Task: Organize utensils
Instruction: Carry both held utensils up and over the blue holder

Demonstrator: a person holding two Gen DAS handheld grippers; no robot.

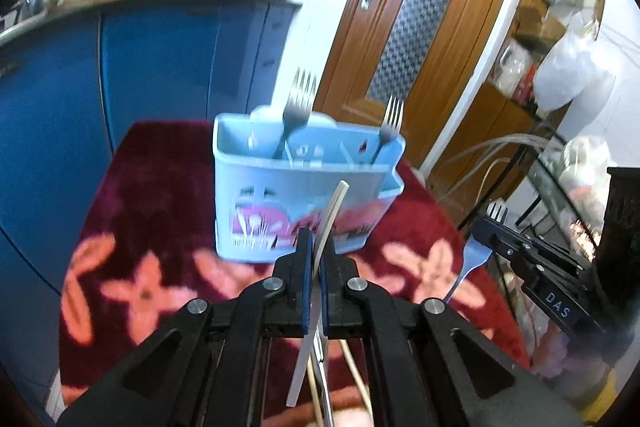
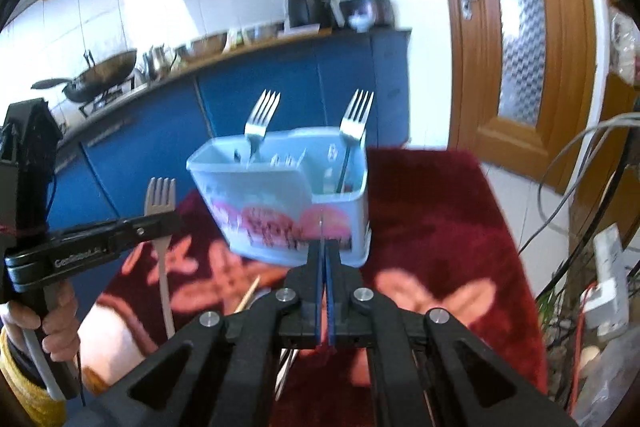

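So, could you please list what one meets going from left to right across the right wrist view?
left gripper holding a fork → light blue utensil caddy → wooden door → white power strip

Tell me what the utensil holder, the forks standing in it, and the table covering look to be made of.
Utensil holder: light blue plastic by its look, smooth moulded walls with cut-out slots and a printed pink picture.
Forks: metal, probably stainless steel, with a bright grey shine on the tines.
Table covering: plush fabric, fuzzy dark red pile with an orange flower pattern.
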